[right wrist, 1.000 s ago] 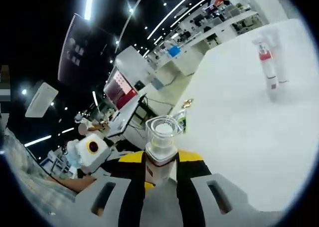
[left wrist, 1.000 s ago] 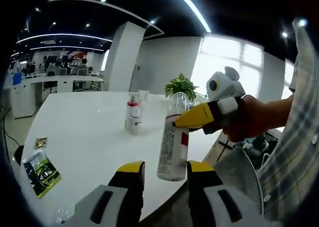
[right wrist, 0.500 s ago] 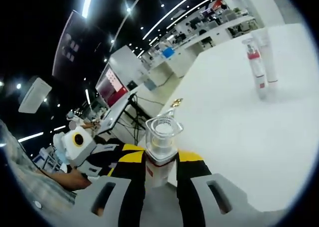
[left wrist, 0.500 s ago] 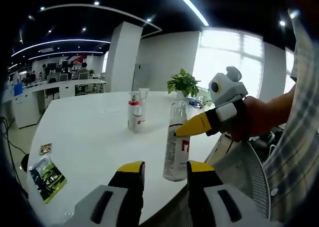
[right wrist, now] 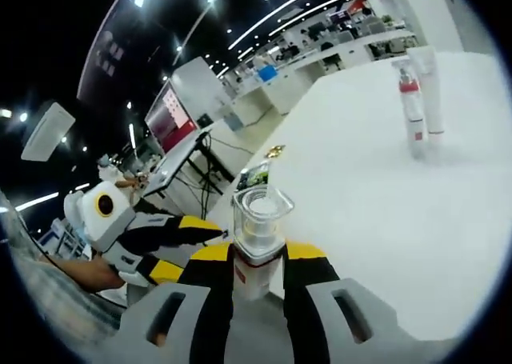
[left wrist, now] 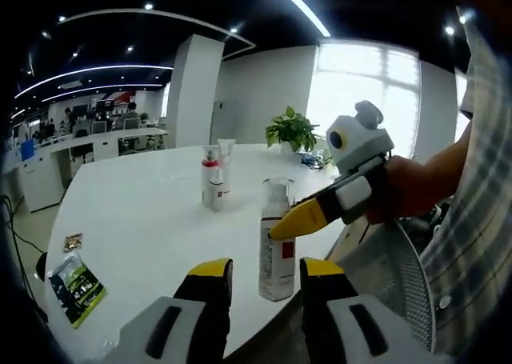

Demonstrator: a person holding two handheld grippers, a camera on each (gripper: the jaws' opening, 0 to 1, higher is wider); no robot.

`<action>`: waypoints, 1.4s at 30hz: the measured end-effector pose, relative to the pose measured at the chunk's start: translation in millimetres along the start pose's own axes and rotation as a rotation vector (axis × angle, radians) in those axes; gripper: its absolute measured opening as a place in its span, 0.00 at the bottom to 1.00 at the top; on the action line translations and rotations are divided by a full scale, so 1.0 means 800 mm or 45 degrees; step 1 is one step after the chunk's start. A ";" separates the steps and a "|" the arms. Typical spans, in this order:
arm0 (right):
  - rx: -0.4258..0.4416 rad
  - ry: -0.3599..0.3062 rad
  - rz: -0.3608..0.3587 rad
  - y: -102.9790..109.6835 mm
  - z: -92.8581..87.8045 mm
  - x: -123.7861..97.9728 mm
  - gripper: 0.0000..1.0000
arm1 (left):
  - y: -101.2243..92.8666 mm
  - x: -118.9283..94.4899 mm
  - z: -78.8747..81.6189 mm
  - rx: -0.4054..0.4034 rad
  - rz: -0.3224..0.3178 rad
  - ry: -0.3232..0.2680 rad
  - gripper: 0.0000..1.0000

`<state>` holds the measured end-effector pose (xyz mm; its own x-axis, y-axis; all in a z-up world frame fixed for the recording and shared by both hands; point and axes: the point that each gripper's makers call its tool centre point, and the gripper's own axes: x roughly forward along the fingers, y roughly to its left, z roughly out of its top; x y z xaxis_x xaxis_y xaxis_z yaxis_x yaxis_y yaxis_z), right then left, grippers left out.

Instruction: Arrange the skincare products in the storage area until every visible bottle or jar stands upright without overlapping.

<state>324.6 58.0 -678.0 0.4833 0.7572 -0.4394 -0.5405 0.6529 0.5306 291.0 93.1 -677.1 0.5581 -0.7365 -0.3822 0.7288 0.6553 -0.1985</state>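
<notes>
White tabletop [left wrist: 136, 220] carries 3 upright skincare containers: 1 clear-capped bottle [left wrist: 277, 240] near the table's edge, plus 1 red-collared bottle [left wrist: 211, 180] and 1 pale tube [left wrist: 226, 166] standing side by side farther back. 1 green sachet [left wrist: 72, 278] and 1 small gold packet [left wrist: 74, 239] lie flat near another edge. In the right gripper view, the right gripper [right wrist: 258, 270] is clamped on the clear-capped bottle. The left gripper [left wrist: 260, 282] has its 2 jaws apart, holding nothing.
</notes>
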 end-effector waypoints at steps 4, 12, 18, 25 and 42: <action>-0.007 -0.001 -0.019 -0.005 -0.001 -0.002 0.21 | -0.001 0.001 -0.001 0.011 -0.001 0.006 0.34; -0.034 -0.010 -0.064 -0.013 -0.002 -0.002 0.21 | 0.002 0.006 -0.010 0.056 0.045 0.048 0.34; -0.060 -0.025 -0.095 -0.016 0.001 -0.002 0.21 | 0.005 0.005 -0.014 0.158 0.071 0.087 0.31; -0.073 -0.044 -0.111 -0.019 0.005 -0.003 0.21 | 0.038 -0.013 -0.009 0.326 0.199 0.140 0.30; -0.160 0.079 -0.027 -0.003 -0.020 0.007 0.21 | 0.066 -0.001 -0.048 0.348 0.365 0.281 0.30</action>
<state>317.9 60.8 -693.4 0.4541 0.7406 -0.4952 -0.6144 0.6629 0.4279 314.1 134.9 -721.9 0.6764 -0.4591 -0.5759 0.6518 0.7373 0.1776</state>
